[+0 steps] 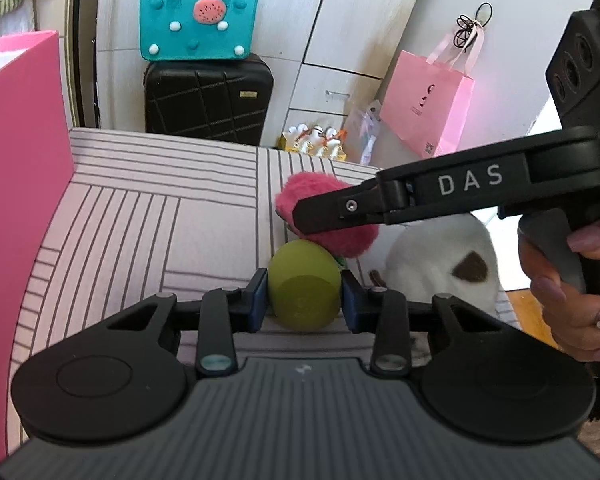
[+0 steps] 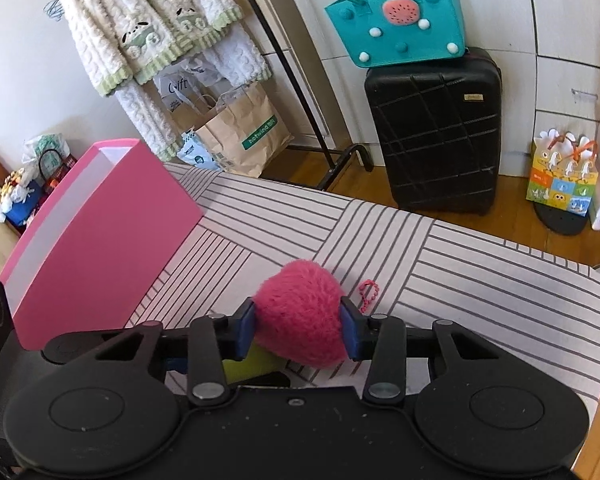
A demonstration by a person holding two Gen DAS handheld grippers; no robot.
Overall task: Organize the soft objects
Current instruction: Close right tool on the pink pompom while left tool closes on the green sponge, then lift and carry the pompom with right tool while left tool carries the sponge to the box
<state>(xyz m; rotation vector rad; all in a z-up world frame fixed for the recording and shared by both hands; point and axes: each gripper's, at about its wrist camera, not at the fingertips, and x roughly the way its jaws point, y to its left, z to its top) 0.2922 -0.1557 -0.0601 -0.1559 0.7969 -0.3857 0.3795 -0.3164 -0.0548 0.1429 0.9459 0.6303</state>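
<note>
A fluffy pink heart plush (image 2: 300, 316) lies on the striped bed cover (image 2: 460, 276), and my right gripper (image 2: 298, 332) is shut on it, a blue pad pressing into the fur on each side. Its pink bead chain (image 2: 367, 294) trails to the right. In the left wrist view the heart (image 1: 352, 240) rests against a smooth olive-green soft toy (image 1: 302, 280). My left gripper (image 1: 305, 300) is shut on that green toy, both pads touching its sides. The right gripper (image 1: 320, 220) reaches in from the right, held by a person's hand (image 1: 572, 296). A sliver of the green toy (image 2: 248, 364) shows under the heart.
An open pink box (image 2: 100, 236) stands on the bed to the left. A white plush with a brown patch (image 1: 440, 264) lies right of the green toy. Beyond the bed's far edge are a black suitcase (image 2: 436, 128), a teal bag (image 2: 400, 20) and paper bags on the floor.
</note>
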